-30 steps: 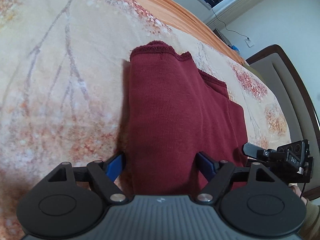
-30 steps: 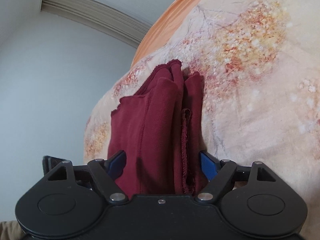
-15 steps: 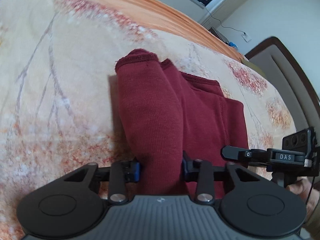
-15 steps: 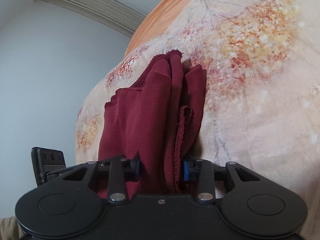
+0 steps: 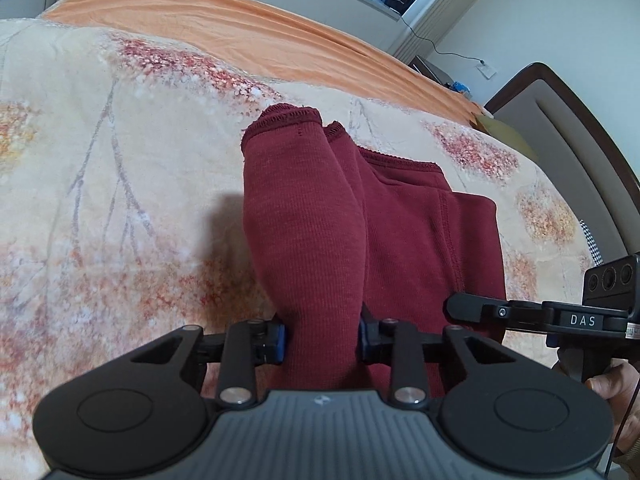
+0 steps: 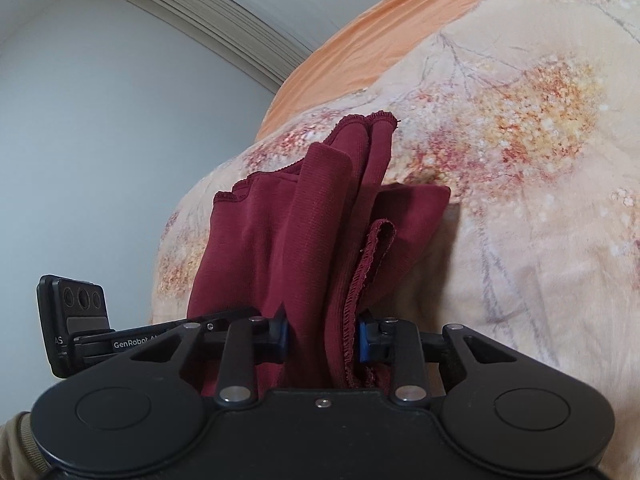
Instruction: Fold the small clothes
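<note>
On the floral peach blanket [image 5: 120,168] near its orange far edge, dark red ribbed knit garment [image 5: 400,220], near end bunched and raised, left gripper [image 5: 322,338] clamped on it, right gripper [image 6: 322,338] gripping its hemmed folds.

The dark red garment [image 5: 304,216] reads as fine ribbed knit cloth, soft and matt, with overlocked, slightly frilled stitching along its hems. Under it, the floral blanket [image 5: 100,168] looks plush and fuzzy, a fleece-like cloth with a blurred printed pattern. Beyond that, the orange sheet [image 5: 208,12] is thinner woven fabric, smooth but creased in long wrinkles. The left gripper [image 5: 322,338] is matt black plastic with a ridged grey panel, shiny metal pins at the pivots, and blue rubbery-looking pads. The right gripper [image 6: 322,336] shows the same matt plastic and bright metal pins. The headboard [image 5: 560,92] has a glossy dark wood frame.
</note>
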Available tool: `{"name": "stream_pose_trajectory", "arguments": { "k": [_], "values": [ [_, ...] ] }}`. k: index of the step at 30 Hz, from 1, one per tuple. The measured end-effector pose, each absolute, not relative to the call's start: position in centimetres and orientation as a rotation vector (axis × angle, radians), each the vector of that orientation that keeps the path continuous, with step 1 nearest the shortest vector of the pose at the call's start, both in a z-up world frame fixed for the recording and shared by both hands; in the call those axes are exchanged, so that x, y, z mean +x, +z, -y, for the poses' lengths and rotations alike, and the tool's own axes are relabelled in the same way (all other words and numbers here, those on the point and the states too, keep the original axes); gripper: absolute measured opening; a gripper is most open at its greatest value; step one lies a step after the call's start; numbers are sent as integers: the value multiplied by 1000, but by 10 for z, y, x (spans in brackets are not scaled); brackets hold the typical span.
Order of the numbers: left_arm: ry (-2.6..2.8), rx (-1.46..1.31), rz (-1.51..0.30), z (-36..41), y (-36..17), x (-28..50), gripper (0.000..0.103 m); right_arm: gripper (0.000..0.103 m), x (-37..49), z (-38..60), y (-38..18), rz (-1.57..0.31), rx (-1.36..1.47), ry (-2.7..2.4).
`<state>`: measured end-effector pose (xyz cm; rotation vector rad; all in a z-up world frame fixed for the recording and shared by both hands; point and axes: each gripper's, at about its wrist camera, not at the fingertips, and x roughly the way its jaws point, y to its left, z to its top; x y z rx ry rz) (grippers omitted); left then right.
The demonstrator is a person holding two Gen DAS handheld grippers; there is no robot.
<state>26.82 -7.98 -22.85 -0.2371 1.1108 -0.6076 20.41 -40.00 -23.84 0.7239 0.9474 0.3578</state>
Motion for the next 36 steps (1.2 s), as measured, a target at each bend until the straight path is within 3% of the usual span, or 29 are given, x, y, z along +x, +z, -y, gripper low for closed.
{"name": "stream_pose_trajectory", "arguments": {
  "k": [15, 26, 36],
  "values": [
    [-595, -278, -1135, 36, -191, 180, 33, 32, 125, 364, -198, -960, 734, 350],
    [-502, -354, -1201, -34, -201, 90, 33, 32, 58, 299, -198, -1111, 696, 380],
    [-339, -393, -1125, -134, -186, 116, 34, 32, 118, 189, -203, -1154, 609, 531]
  ]
}}
